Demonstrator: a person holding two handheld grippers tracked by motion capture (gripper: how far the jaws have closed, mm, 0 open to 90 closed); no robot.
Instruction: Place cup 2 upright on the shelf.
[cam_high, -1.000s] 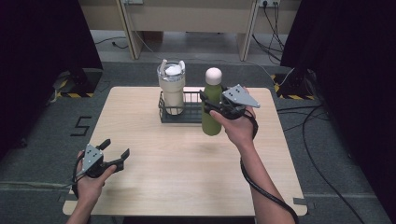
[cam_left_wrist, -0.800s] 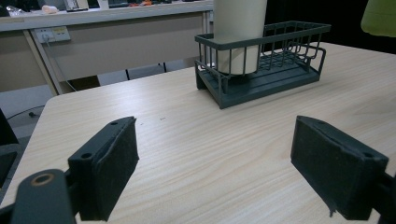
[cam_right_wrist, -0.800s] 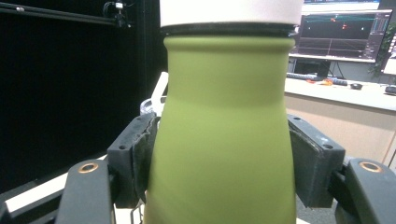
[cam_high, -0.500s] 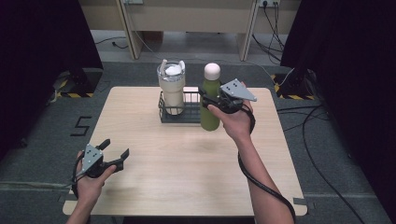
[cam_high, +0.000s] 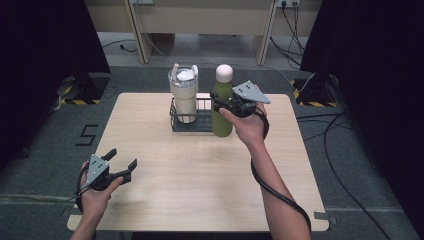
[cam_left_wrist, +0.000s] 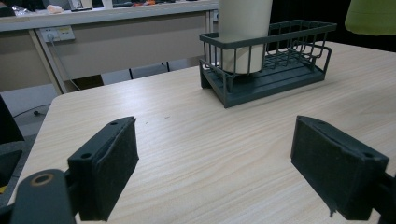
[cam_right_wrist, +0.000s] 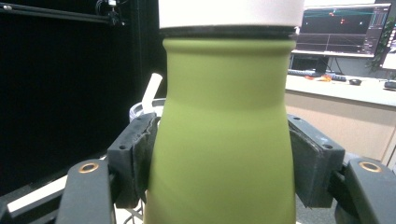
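Green bottle (cam_high: 222, 116) clamped upright in right gripper (cam_high: 226, 106) jaws

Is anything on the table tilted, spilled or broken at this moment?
Nothing stands out. The cream tumbler stands upright in the dark wire basket. The right gripper is shut on the green bottle, which is upright beside the basket. The left gripper is open near the table's front-left corner. No spill or damage shows.

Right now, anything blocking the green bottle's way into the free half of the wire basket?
Nothing visible. The right hand-held gripper holds the green bottle with white cap beside the dark wire basket; the cream tumbler fills the other half.
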